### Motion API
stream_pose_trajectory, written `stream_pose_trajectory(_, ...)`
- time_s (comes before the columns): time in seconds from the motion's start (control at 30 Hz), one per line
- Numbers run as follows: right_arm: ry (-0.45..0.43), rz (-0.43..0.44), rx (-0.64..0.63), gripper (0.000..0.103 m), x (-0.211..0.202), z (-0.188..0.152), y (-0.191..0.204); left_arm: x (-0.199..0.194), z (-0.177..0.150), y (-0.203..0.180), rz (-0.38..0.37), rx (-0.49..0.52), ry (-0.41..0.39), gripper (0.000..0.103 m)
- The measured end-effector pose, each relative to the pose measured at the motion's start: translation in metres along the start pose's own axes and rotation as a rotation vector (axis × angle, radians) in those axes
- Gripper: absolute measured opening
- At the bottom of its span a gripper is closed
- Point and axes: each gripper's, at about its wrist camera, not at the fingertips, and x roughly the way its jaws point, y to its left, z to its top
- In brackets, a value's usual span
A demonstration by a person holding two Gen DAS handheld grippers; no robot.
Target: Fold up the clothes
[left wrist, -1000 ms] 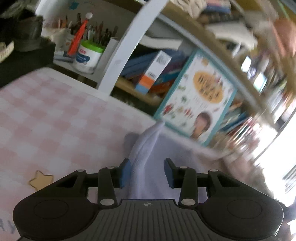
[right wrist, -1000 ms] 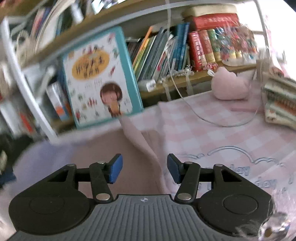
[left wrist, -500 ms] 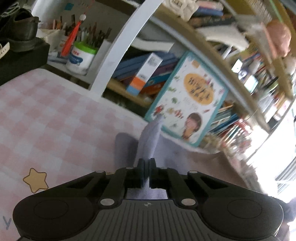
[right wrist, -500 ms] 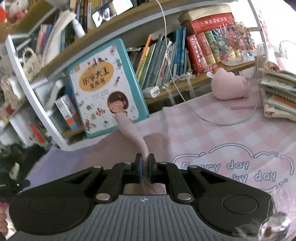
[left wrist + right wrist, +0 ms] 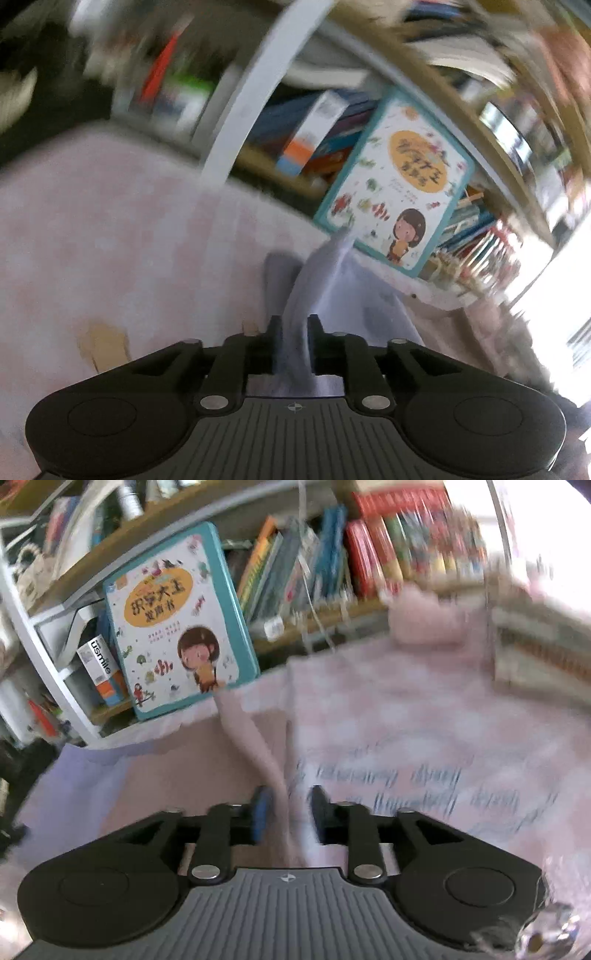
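At the table's (image 5: 424, 720) far edge, below the picture book (image 5: 177, 620), our garment (image 5: 192, 768) lies mostly flat, no fold finished. Both grippers' jaws have just been opening: our left gripper (image 5: 293, 332) seems still to pinch its lavender ridge, while our right gripper (image 5: 286, 808) stands slack around the pink one.

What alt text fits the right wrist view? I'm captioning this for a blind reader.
The right gripper, its jaws having just been opening, straddles a raised fold of pale pink cloth on a pink checked tablecloth. Behind stands a teal-edged children's picture book against a blurred wooden bookshelf.
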Motion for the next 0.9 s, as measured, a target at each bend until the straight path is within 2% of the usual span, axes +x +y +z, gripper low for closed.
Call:
stream_pose_trajectory(0.03,-0.016,-0.008,-0.04,0.037,0.0,0.005,0.006,-0.002,0.005,-0.011,0.023,0.071,-0.025,0.031)
stream_pose_trajectory(0.13,-0.063,-0.024,-0.157,0.041,0.003,0.021,0.024,0.007,0.019,-0.035,0.038,0.198,-0.054,0.048)
stream_pose_trajectory(0.23,-0.059,-0.012,-0.24,0.045,0.027,0.035,0.043,0.031,0.03,-0.045,0.019,0.22,-0.036,0.051)
stream_pose_trajectory(0.37,-0.004,-0.038,-0.33,0.044,0.07,0.043,0.061,0.071,0.038,-0.054,0.062,0.258,-0.005,0.051)
stream_pose_trajectory(0.47,0.058,-0.062,-0.346,0.038,0.098,0.042,0.062,0.094,0.037,-0.06,0.1,0.306,0.024,0.05)
stream_pose_trajectory(0.5,0.08,-0.07,-0.35,0.02,0.106,0.042,0.061,0.099,0.035,-0.06,0.104,0.316,0.036,0.046)
stream_pose_trajectory(0.53,0.098,-0.072,-0.346,0.015,0.112,0.041,0.058,0.107,0.034,-0.059,0.108,0.319,0.058,0.025)
stream_pose_trajectory(0.57,0.106,-0.069,-0.334,0.013,0.116,0.04,0.054,0.112,0.032,-0.054,0.105,0.305,0.073,0.014)
stream_pose_trajectory(0.6,0.108,-0.064,-0.32,0.01,0.118,0.04,0.05,0.117,0.031,-0.05,0.101,0.29,0.089,0.008)
stream_pose_trajectory(0.67,0.078,-0.054,-0.273,0.008,0.112,0.043,0.043,0.12,0.029,-0.038,0.08,0.234,0.097,0.006)
stream_pose_trajectory(0.77,0.019,-0.003,-0.172,0.008,0.094,0.05,0.029,0.106,0.034,-0.023,-0.005,0.098,0.045,0.006)
stream_pose_trajectory(0.8,0.018,0.008,-0.151,0.008,0.092,0.051,0.027,0.103,0.036,-0.019,-0.027,0.064,0.036,0.006)
stream_pose_trajectory(0.9,0.062,0.002,-0.145,0.008,0.1,0.049,0.023,0.117,0.033,-0.013,-0.018,0.057,0.086,0.007)
